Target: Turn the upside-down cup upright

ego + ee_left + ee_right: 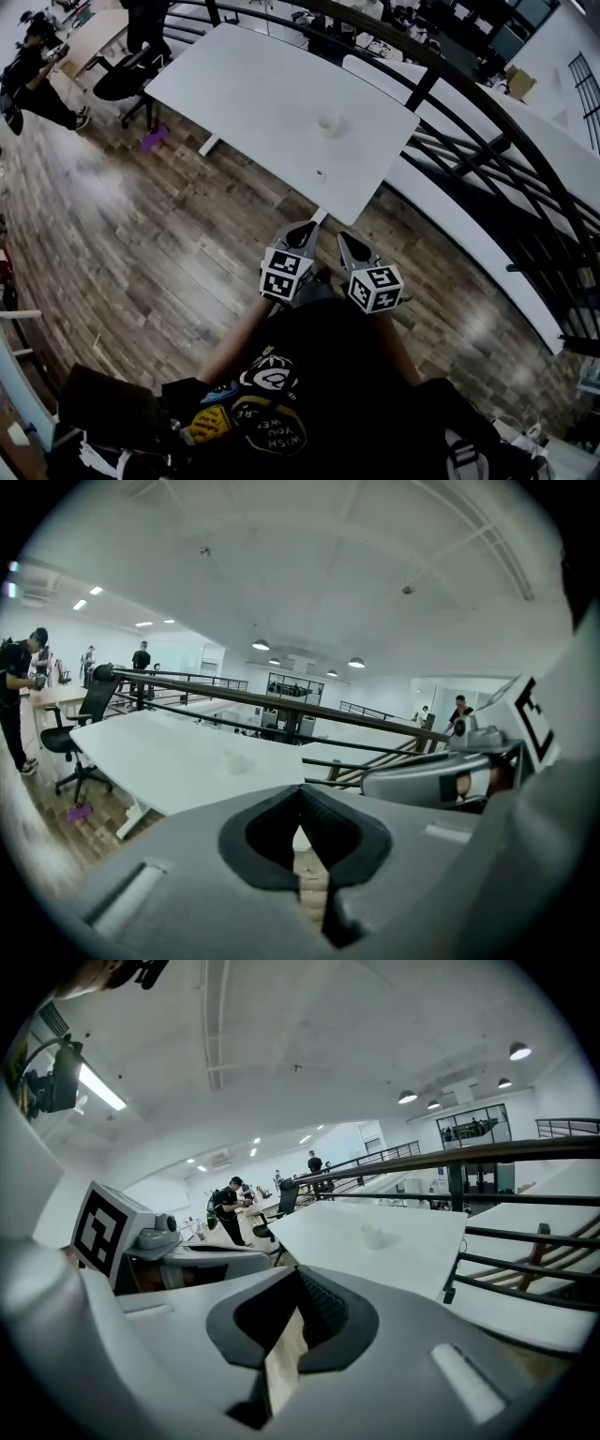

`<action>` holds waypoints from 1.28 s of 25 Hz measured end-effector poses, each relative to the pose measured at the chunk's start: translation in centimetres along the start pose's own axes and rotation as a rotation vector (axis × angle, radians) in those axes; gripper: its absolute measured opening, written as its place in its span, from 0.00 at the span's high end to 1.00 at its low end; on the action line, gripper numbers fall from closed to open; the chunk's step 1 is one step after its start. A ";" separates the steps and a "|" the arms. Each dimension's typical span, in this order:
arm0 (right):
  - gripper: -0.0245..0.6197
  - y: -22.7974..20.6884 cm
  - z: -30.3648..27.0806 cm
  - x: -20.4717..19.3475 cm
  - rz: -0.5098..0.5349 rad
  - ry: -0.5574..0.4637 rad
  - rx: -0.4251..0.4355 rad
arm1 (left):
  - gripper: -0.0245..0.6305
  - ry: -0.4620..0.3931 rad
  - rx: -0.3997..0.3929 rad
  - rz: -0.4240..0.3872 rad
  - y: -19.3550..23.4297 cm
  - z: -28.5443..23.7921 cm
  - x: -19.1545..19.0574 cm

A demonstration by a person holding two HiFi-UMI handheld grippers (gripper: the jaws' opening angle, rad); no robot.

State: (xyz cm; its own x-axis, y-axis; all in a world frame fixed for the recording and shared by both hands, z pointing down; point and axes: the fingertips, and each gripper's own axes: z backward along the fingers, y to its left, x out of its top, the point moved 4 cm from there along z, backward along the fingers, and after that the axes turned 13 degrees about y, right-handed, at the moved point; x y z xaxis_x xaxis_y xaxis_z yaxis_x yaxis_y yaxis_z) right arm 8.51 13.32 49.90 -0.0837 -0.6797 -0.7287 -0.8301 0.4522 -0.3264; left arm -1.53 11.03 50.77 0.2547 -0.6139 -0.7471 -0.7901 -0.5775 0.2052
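A small pale cup (329, 125) stands on the white table (244, 84), towards its right side; I also see the cup (374, 1236) faintly in the right gripper view and as a dim shape (238, 760) in the left gripper view. Both grippers hang side by side over the wooden floor, short of the table's near corner. My left gripper (303, 232) is shut with nothing in it. My right gripper (349, 242) is shut and empty too. Whether the cup is upside down I cannot tell from here.
A dark metal railing (487, 122) runs along the table's right side, with another white table (553, 141) beyond it. A black office chair (127, 70) stands at the table's left end. A person (33, 80) stands at the far left. A tiny object (320, 173) lies near the table's edge.
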 end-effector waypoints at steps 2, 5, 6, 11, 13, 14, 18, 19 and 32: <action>0.96 -1.8 -1.4 1.6 -0.007 -0.002 0.022 | 0.96 0.003 0.017 -0.012 0.8 -1.6 1.7; 0.96 -4.5 -4.0 3.7 -0.015 0.014 0.040 | 0.96 0.026 0.039 0.011 2.9 -3.7 3.3; 0.96 -5.4 -4.9 4.2 -0.013 0.023 0.043 | 0.96 0.036 0.045 0.018 3.7 -4.3 3.7; 0.96 -8.4 -8.8 5.7 -0.020 0.075 0.030 | 0.96 0.077 0.043 0.050 6.8 -7.0 4.9; 0.96 -9.1 -10.0 5.8 -0.040 0.089 0.016 | 0.96 0.086 0.028 0.074 8.2 -8.0 5.1; 0.96 -9.3 -10.6 5.9 -0.050 0.096 0.007 | 0.96 0.093 0.021 0.074 9.0 -8.5 5.2; 0.96 -10.0 -13.4 7.0 -0.064 0.115 -0.038 | 0.96 0.120 -0.022 0.059 12.6 -11.1 6.6; 0.96 -10.2 -14.2 7.4 -0.066 0.117 -0.051 | 0.96 0.130 -0.036 0.061 13.6 -11.9 7.1; 0.96 -14.9 -24.4 8.5 -0.093 0.089 -0.144 | 0.96 0.246 -0.192 0.079 20.8 -20.7 10.3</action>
State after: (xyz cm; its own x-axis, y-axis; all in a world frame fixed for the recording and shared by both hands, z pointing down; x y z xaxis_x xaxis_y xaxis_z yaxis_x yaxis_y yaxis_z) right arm 6.70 -13.29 63.27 -0.0459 -0.7658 -0.6415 -0.9064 0.3019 -0.2955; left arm -3.82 -18.44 60.48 0.3424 -0.7589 -0.5540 -0.6992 -0.5997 0.3893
